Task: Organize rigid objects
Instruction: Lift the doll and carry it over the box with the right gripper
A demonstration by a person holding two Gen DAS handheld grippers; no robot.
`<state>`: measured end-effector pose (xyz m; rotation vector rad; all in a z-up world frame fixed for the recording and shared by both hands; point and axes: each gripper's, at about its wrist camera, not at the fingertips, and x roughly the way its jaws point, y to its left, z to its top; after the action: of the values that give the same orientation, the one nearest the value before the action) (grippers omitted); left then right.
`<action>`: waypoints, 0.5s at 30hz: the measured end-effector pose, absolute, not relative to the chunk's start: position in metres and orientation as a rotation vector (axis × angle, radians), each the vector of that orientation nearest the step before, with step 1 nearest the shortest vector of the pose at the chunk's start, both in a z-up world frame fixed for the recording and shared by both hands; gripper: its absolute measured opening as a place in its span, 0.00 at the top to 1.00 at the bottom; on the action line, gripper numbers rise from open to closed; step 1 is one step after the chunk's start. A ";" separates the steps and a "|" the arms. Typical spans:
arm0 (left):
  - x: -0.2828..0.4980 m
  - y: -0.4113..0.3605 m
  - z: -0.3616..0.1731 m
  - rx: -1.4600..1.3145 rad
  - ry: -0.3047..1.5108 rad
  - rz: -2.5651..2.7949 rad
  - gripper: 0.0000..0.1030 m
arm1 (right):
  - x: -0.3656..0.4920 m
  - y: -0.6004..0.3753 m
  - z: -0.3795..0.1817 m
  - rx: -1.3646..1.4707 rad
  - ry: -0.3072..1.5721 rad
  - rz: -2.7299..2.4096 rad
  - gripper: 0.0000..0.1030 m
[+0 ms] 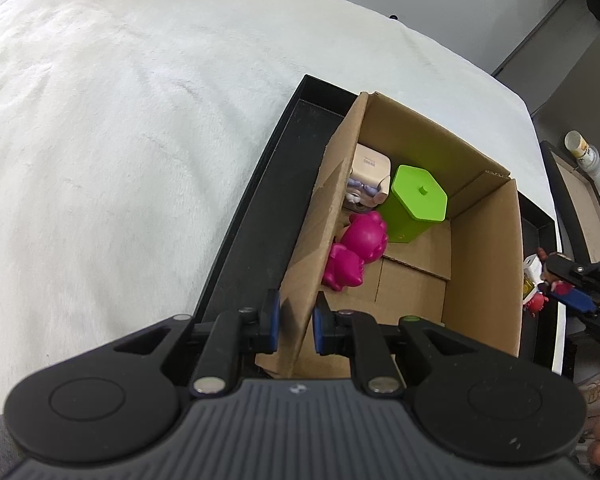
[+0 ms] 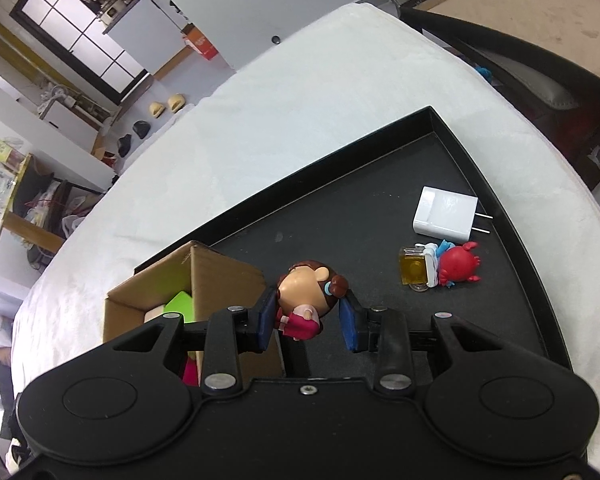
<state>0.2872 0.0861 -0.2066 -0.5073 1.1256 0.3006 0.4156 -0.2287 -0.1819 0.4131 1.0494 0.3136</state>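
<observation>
While your left gripper [image 1: 296,322] pinches the cardboard box [image 1: 480,240] wall at lower centre to steady it, your right gripper [image 2: 308,316] clamps the doll figurine [image 2: 306,294] beside the box, presumably bound inside

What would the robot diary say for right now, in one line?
left gripper: shut on box wall | right gripper: shut on doll | in box: green tub, pink toy | on tray: charger, crab toy

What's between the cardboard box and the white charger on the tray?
Only the doll, held in the right hand-held gripper over bare tray floor, as the right wrist view shows.
</observation>
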 end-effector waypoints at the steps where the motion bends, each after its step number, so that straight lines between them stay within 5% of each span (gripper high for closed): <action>1: 0.287 0.085 -0.207 -0.504 1.125 0.301 0.86 | 0.414 -0.228 -0.179 0.409 1.043 0.322 0.68; 15: 0.290 0.079 -0.207 -0.480 1.140 0.306 0.86 | 0.394 -0.205 -0.147 0.281 0.974 0.423 0.67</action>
<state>0.2898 0.0793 -0.2070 -0.4796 1.1403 0.3059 0.3942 -0.2050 -0.1469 0.2815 0.9737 0.4229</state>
